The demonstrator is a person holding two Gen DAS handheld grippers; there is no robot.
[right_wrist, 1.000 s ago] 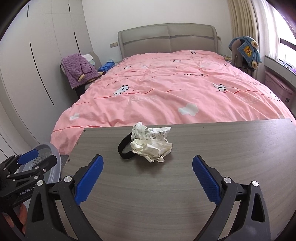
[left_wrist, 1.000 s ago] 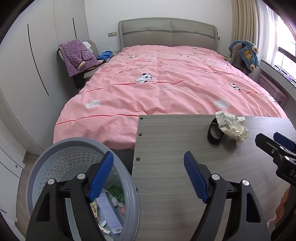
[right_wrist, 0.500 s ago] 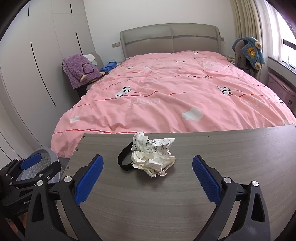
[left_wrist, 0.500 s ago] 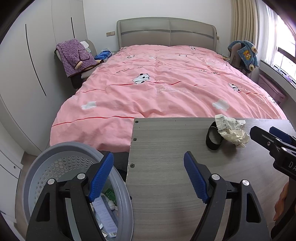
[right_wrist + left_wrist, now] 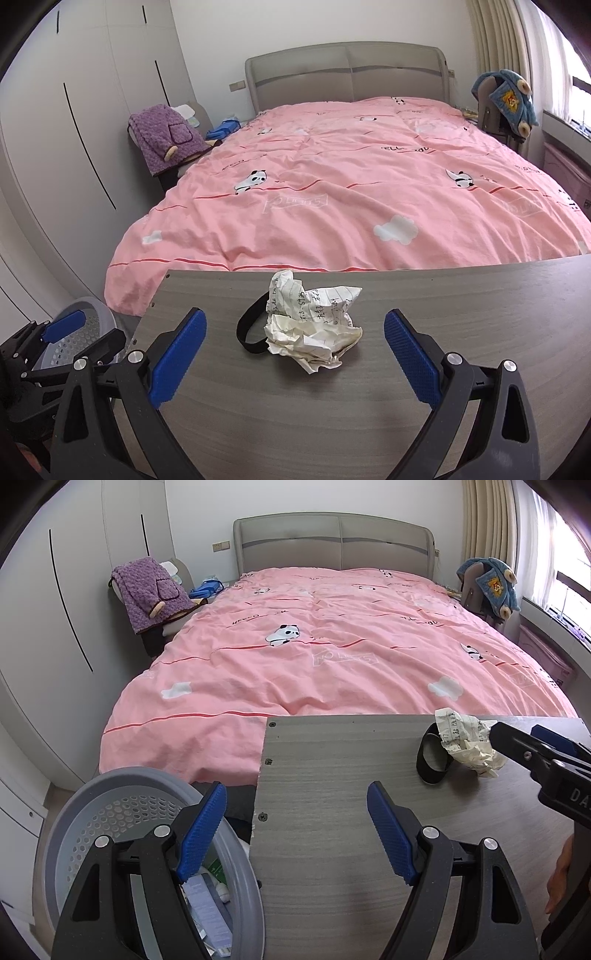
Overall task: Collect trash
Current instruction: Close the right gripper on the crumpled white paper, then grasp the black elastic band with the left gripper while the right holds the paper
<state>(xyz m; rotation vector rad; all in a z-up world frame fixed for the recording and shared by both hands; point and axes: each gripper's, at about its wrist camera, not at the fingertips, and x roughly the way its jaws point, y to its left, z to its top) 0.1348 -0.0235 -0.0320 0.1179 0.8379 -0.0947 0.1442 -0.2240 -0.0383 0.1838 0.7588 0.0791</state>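
A crumpled ball of written-on paper (image 5: 314, 325) lies on the grey wood table (image 5: 332, 413), touching a black band loop (image 5: 251, 328) on its left. My right gripper (image 5: 295, 343) is open, its blue pads on either side of the paper and a little short of it. In the left wrist view the paper (image 5: 469, 744) and the band (image 5: 432, 757) sit at the right, with the right gripper (image 5: 532, 738) reaching toward them. My left gripper (image 5: 297, 830) is open and holds nothing, hanging over the table's left edge and the grey perforated basket (image 5: 110, 812), which holds several packets.
A bed with a pink cover (image 5: 351, 192) runs along the table's far edge. A chair with a purple blanket (image 5: 166, 136) stands at the left wall of wardrobes. Another chair with a blue plush garment (image 5: 509, 99) stands by the window. A hand (image 5: 559, 875) shows at the right.
My right gripper has moved closer to the paper ball, which now lies larger between its pads. The left gripper has shifted only slightly over the basket and table edge.
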